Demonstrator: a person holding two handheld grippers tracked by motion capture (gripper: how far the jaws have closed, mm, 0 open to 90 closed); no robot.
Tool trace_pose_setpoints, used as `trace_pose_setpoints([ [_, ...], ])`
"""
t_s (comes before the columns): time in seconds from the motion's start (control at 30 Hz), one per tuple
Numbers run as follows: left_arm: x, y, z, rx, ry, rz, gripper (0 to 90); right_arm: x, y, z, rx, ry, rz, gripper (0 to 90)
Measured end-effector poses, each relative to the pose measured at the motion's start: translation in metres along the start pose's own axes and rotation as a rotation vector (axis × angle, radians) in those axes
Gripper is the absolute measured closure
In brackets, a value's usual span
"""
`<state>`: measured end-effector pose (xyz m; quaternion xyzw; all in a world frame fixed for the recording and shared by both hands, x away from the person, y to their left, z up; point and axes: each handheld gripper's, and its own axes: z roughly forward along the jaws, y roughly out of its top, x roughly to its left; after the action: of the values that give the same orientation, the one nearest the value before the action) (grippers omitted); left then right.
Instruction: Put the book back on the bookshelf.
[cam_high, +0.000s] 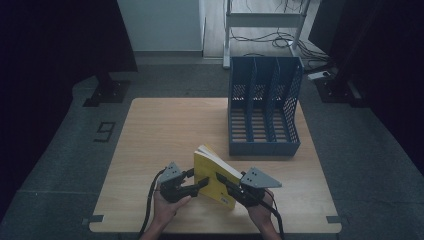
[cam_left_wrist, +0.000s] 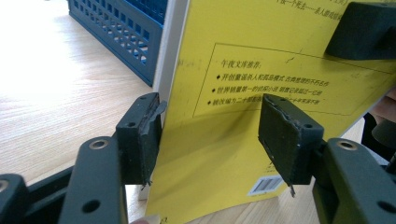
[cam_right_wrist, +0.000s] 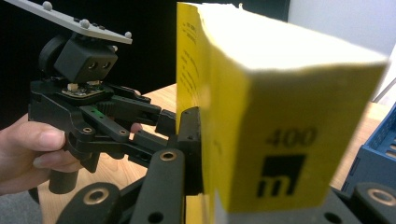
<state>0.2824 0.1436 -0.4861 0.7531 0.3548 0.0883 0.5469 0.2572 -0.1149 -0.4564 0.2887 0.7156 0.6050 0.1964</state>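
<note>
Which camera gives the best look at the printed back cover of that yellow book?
The left gripper view: the yellow book faces it, with boxed text and barcode showing. The right gripper view shows its spine and page edges; the high view shows it small, standing on the table.

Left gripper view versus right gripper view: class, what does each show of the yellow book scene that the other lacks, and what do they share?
Left gripper view: the yellow book's back cover with a boxed text panel and a barcode, standing between the open left tongs. Right gripper view: the spine marked 400 with a black logo, the white page edges, and a hand holding the left tongs. Shared: the book, the blue file rack and the wooden table.
</note>
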Motion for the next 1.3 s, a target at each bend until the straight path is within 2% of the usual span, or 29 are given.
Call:
trace_pose_setpoints([
  [0.13, -0.001, 0.001, -0.002, -0.001, 0.002, -0.007, 40.5, -0.003, 0.000, -0.002, -0.007, -0.010, 0.024, 74.3],
  [0.33, -0.002, 0.004, -0.006, -0.005, -0.002, -0.015, 40.3, -0.006, 0.002, -0.008, -0.025, -0.048, 0.032, 74.4],
  [0.83, 0.001, 0.000, -0.001, 0.043, 0.022, -0.042, 39.6, -0.010, 0.012, -0.023, -0.077, -0.066, 0.043, 74.3],
  [0.9, -0.001, 0.000, 0.000, 0.042, 0.019, -0.035, 39.7, -0.011, 0.012, -0.025, -0.083, -0.068, 0.046, 74.4],
  [0.97, -0.002, 0.001, -0.002, 0.037, 0.015, -0.032, 39.7, -0.010, 0.013, -0.024, -0.088, -0.075, 0.040, 74.4],
  [1.13, 0.002, 0.001, -0.006, 0.036, 0.012, -0.051, 39.7, -0.008, 0.016, -0.020, -0.085, -0.095, 0.030, 74.3],
  [1.3, 0.001, 0.000, -0.003, 0.072, -0.003, -0.070, 39.2, -0.008, 0.029, -0.016, -0.092, -0.108, 0.029, 74.4],
])
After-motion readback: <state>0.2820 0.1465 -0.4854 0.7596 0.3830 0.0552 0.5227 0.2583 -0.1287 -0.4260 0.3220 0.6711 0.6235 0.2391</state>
